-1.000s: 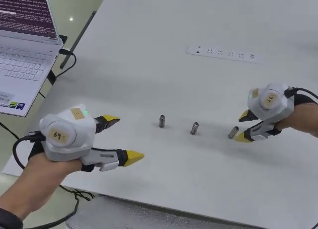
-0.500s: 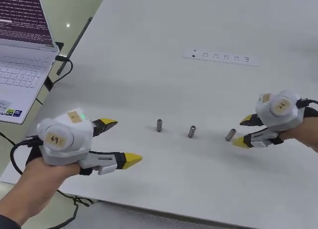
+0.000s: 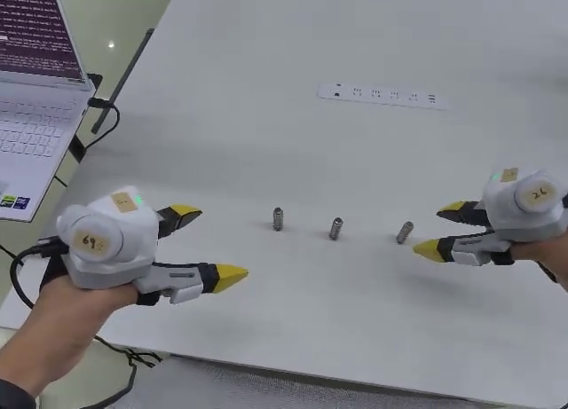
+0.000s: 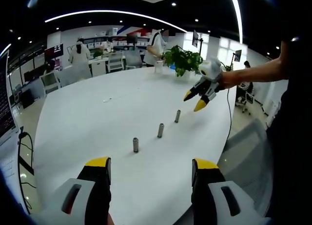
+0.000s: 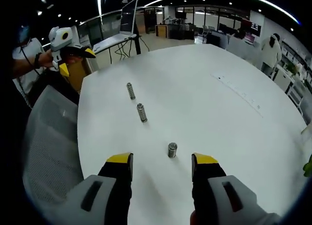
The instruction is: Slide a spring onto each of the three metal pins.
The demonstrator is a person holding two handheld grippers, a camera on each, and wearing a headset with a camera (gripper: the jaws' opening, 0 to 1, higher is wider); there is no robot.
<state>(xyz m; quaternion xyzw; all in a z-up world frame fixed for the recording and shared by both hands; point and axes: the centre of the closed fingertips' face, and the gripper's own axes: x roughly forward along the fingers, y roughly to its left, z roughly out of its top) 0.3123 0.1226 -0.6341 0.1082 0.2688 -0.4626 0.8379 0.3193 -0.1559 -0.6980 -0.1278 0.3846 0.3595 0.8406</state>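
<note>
Left tongs (image 3: pixel 209 242) hover spread and empty over the near left edge of the white table (image 3: pixel 266 116) — then three springs stand upright in a row: left spring (image 3: pixel 278 218), middle spring (image 3: pixel 335 229), right spring (image 3: pixel 404 233). Right tongs (image 3: pixel 438 229), also spread and holding nothing, point at the right spring from just beside it.
</note>
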